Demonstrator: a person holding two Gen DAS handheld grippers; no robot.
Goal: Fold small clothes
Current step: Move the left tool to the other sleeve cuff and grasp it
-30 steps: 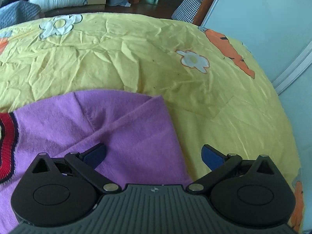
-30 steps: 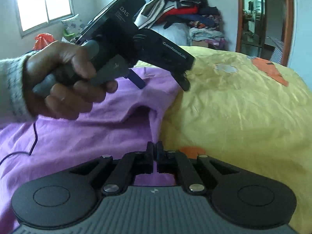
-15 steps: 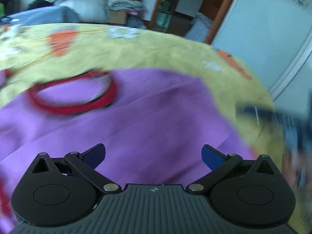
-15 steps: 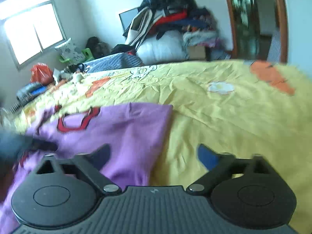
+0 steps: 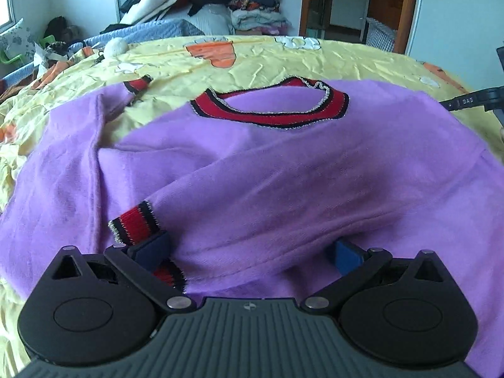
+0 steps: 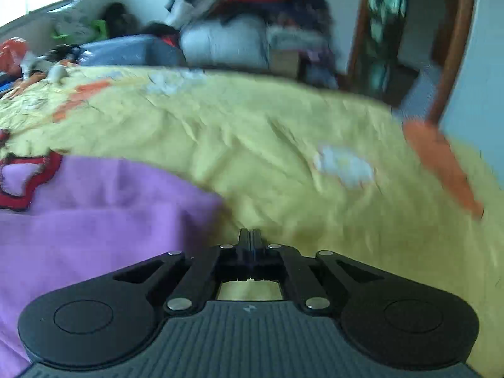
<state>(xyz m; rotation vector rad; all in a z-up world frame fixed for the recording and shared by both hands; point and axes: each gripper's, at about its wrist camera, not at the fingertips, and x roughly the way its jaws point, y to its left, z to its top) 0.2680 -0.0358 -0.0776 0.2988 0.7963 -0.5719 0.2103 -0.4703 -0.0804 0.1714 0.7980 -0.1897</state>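
Note:
A purple sweater [image 5: 315,170] with a red-and-black collar [image 5: 274,110] lies flat on the yellow bed sheet [image 5: 283,60]. One sleeve is folded across the body, and its striped cuff [image 5: 135,226] rests near the hem. My left gripper [image 5: 249,252] stands open low over the hem. A fold of purple cloth lies between its blue fingers [image 5: 346,255], which do not press on it. My right gripper [image 6: 252,236] is shut with nothing visible in it. It hovers over the sheet [image 6: 315,126], just right of the sweater's edge [image 6: 110,214]. That view is blurred.
A heap of clothes and bedding [image 5: 220,0] is stacked at the head of the bed. A doorway [image 5: 346,3] opens at the back right, next to a white panel [image 5: 456,15]. A black part of the other hand tool [image 5: 472,100] pokes in at the right edge.
The left view swung from the sweater's side edge to face its collar from the hem. The right gripper opened, shut again and slid right off the sweater. The hand with the other tool left its view.

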